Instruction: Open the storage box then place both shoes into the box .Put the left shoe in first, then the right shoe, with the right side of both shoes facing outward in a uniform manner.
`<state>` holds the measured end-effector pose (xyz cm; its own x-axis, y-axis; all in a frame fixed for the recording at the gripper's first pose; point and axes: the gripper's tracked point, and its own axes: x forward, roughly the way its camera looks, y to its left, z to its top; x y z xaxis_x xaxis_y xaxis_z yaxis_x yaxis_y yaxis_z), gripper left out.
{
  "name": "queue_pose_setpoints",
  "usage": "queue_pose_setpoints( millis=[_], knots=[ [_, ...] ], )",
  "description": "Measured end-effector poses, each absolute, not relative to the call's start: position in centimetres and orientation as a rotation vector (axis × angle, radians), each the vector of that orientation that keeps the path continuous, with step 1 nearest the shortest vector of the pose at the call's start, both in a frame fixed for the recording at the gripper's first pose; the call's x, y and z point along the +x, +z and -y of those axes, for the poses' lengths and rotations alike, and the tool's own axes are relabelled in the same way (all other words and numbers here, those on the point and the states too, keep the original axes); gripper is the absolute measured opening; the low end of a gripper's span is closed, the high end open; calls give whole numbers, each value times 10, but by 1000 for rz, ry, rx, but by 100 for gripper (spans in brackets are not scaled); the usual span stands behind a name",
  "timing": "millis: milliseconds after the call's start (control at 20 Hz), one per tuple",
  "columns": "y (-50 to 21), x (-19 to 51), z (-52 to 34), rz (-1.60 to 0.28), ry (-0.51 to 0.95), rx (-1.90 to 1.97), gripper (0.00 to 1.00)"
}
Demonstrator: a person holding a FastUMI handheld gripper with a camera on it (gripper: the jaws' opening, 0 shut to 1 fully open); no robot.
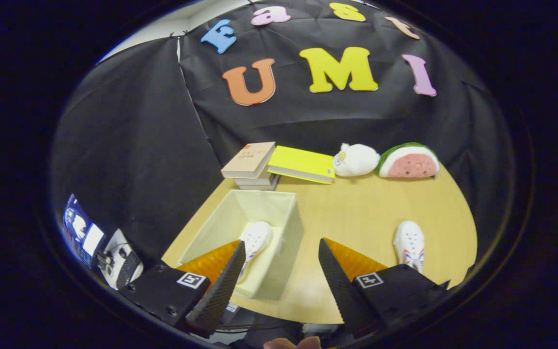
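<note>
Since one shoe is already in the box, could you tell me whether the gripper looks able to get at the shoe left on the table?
Probably yes. The gripper is open and empty, and the second shoe lies alone on the bare table, beside the right finger, apart from the box.

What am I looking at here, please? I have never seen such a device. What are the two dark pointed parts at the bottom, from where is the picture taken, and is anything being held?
The picture comes from a fisheye camera fixed on a hand-held gripper, looking forward along its two fingers. Those are the dark pointed parts with orange backs. A person carries this tool; there is no robot arm. The fingers stand apart and hold nothing.

On the wooden table stands an open cream storage box, just ahead of the fingers. One white shoe already lies inside it. A second white shoe waits on the table, away from the box. Beyond them, by the black cloth wall, lie stacked books, a yellow book, a white plush toy and a watermelon-shaped plush.
</note>
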<state>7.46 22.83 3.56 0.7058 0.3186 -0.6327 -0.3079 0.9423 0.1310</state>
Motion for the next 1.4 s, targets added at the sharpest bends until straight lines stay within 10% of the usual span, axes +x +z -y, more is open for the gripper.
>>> queue_pose_setpoints(
  millis=[400,1050,1400],
  knots=[
    [-40,95,-43,-853,110,-51,100],
    [-174,140,24,-1231,110,-29,99],
    [-188,147,14,-1309,187,52,63]
  ],
)
